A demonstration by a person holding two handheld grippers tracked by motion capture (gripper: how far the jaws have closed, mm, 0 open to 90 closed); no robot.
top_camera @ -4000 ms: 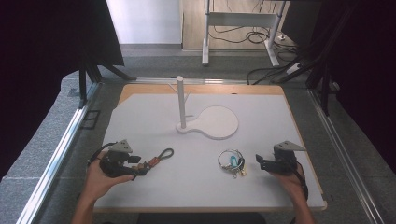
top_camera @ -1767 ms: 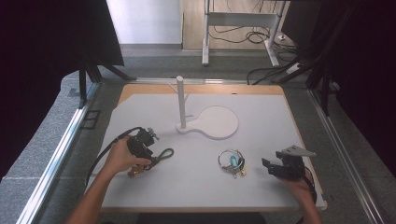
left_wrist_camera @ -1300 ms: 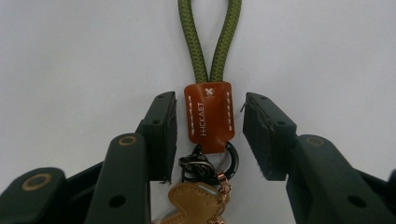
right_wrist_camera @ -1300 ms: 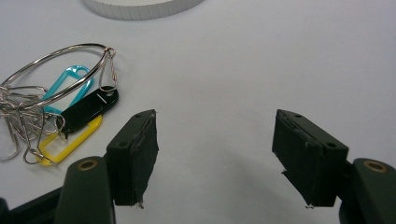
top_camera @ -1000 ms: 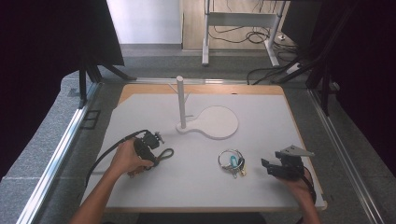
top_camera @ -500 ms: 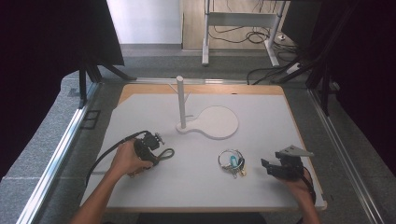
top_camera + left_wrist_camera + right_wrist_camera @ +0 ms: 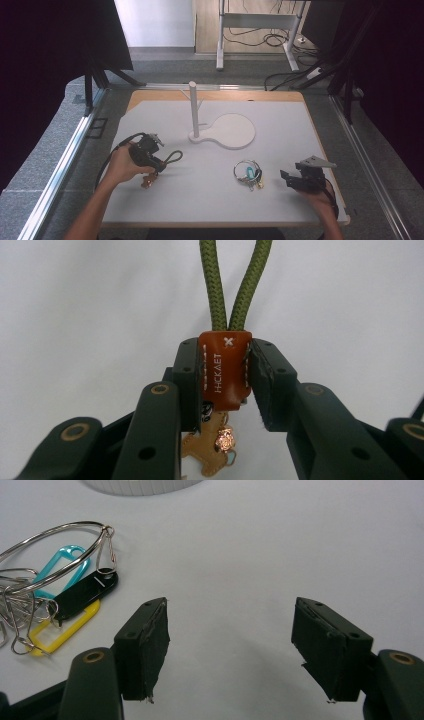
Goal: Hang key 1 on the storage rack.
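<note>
My left gripper (image 7: 224,371) is shut on the brown leather tab (image 7: 226,382) of a keychain. Its green cord loop (image 7: 216,290) sticks out past the jaws and a small copper charm (image 7: 224,439) hangs below them. In the high view the left gripper (image 7: 150,156) sits at the left of the white board, holding the cord loop (image 7: 173,156) just above the surface. My right gripper (image 7: 232,630) is open with nothing between its fingers. It rests at the right, and a bunch of wire key rings with coloured tags (image 7: 60,605) lies just to its left (image 7: 248,174).
A white post (image 7: 193,107) stands upright on a flat white base with a round pad (image 7: 234,131) at the middle back of the board. The board's front edge (image 7: 220,223) is close to both forearms. Metal rails run along both sides.
The left hand has lifted a little and shifted slightly left with the cord keychain in its jaws. The right hand and the key rings have stayed put.
</note>
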